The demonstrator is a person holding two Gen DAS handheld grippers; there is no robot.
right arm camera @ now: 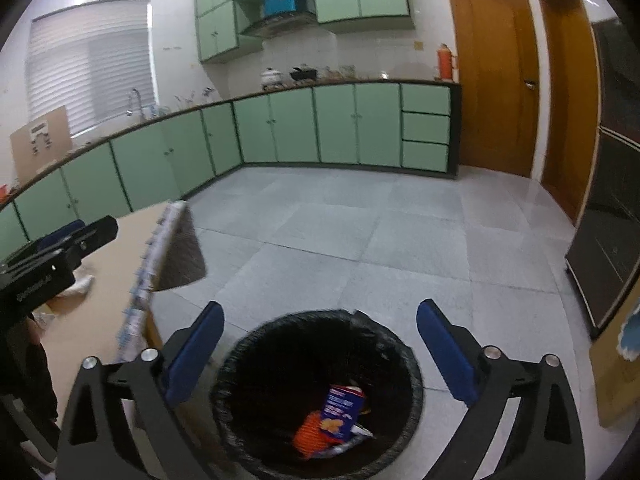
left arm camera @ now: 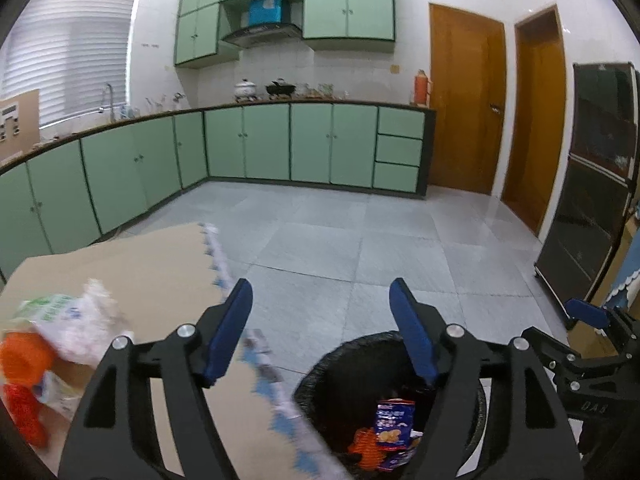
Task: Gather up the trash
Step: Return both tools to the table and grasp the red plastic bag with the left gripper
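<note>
Both tongs stand wide with nothing between them: the right tongs (right arm camera: 320, 344) over the black-lined trash bin (right arm camera: 408, 364) on the floor beside the counter's (left arm camera: 160, 264) edge, the left tongs (left arm camera: 322, 320) over that edge. A blue snack packet (right arm camera: 340, 408) and orange netting (right arm camera: 310, 434) lie in the bin; more wrappers (left arm camera: 76, 320) sit blurred at the counter's left.

A round trash bin (right arm camera: 316, 396) with a black liner is standing open on the grey floor at six o'clock in the right wrist view, and at about five o'clock in the left wrist view. At its bottom a blue snack packet (right arm camera: 342, 412) is lying tilted, touching a piece of orange netting (right arm camera: 310, 434) at its seven o'clock, with some pale scraps beside them. At nine o'clock in the left wrist view, blurred trash is still lying on the table: a crumpled white and green wrapper (left arm camera: 76, 320) above an orange item (left arm camera: 24, 360) and red netting (left arm camera: 24, 416).
</note>
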